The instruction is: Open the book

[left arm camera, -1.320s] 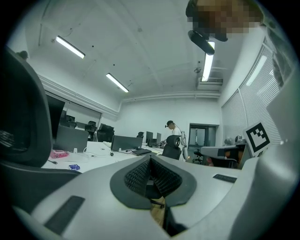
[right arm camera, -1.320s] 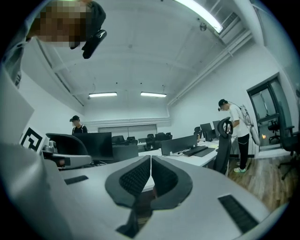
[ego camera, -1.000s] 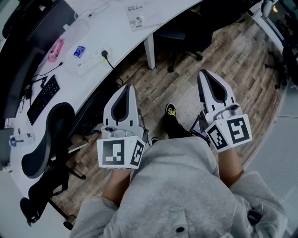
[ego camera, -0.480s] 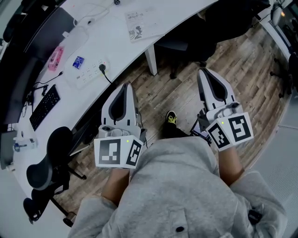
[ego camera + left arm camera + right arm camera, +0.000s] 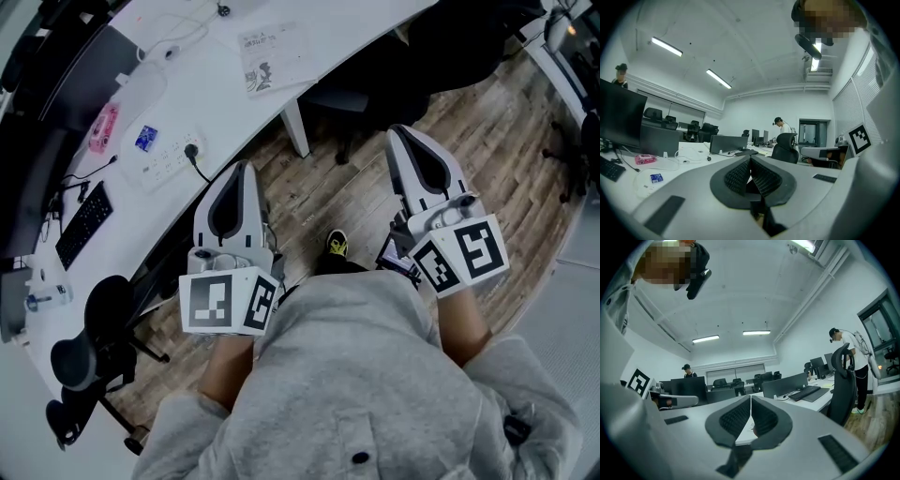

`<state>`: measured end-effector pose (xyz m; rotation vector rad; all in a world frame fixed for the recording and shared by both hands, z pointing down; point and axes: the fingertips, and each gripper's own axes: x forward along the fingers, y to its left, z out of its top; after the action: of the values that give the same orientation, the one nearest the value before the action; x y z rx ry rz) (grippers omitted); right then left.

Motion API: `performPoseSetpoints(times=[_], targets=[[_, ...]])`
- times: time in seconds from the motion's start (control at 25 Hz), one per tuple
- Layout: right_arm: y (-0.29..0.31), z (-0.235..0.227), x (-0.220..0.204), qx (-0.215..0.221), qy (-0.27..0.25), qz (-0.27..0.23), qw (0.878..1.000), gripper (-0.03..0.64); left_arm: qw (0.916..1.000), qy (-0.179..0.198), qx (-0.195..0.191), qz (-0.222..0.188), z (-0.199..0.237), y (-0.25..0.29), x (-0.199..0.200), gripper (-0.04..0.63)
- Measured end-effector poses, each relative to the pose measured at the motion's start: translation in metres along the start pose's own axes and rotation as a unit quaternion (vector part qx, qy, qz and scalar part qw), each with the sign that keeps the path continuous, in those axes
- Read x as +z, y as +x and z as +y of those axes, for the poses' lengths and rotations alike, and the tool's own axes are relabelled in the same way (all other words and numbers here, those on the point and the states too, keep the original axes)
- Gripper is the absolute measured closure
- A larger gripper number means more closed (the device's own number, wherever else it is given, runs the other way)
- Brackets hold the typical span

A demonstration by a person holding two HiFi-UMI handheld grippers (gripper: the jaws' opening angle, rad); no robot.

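Left of the left gripper (image 5: pixel 241 171) a long white curved desk (image 5: pixel 216 94) carries a white power strip (image 5: pixel 169 161), a pink flat case (image 5: pixel 103 128) and a black keyboard (image 5: pixel 86 223), with a black swivel chair (image 5: pixel 80 356) on the wood-plank floor (image 5: pixel 469 141).

Wood-plank floor (image 5: pixel 349 192), smooth white desk (image 5: pixel 217 94)

Head cam: above the person's torso, aimed steeply down; desk (image 5: pixel 216 89) top left, floor (image 5: pixel 356 187) under it. Left hand-held gripper (image 5: pixel 750 161) cam: about level along its own jaws, facing the desk from near. Right hand-held gripper (image 5: pixel 750 401) cam: level too, facing the desk further right. All three share the desk; each hand-held gripper cam catches the other at its edge
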<state>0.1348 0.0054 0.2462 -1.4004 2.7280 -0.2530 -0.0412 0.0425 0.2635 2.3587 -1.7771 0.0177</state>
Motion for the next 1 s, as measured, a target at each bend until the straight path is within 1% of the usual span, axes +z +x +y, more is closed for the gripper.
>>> performPoseSetpoints(times=[0.16,0.28,0.44,0.64,1.0], targets=[[0.002,-0.01,0.002,0.005,0.001,-0.005,1.0,0.59,1.0,0.007,0.0,-0.006,-0.009,0.009,0.003,0.586],[0.002,-0.012,0.004,0.011,-0.001,-0.012,1.0,0.591,0.9998,0.018,0.002,-0.009,-0.015,0.011,0.006,0.586],[0.003,-0.012,0.009,0.018,0.001,-0.021,1.0,0.589,0.9996,0.023,0.006,-0.014,-0.017,0.011,0.011,0.586],[0.006,-0.007,0.012,0.028,-0.006,-0.03,0.999,0.59,0.9994,0.025,0.011,-0.023,-0.015,0.009,0.014,0.586],[0.011,-0.005,0.013,0.049,-0.004,-0.024,0.998,0.589,0.9991,0.028,0.02,-0.027,-0.018,0.012,0.019,0.586]])
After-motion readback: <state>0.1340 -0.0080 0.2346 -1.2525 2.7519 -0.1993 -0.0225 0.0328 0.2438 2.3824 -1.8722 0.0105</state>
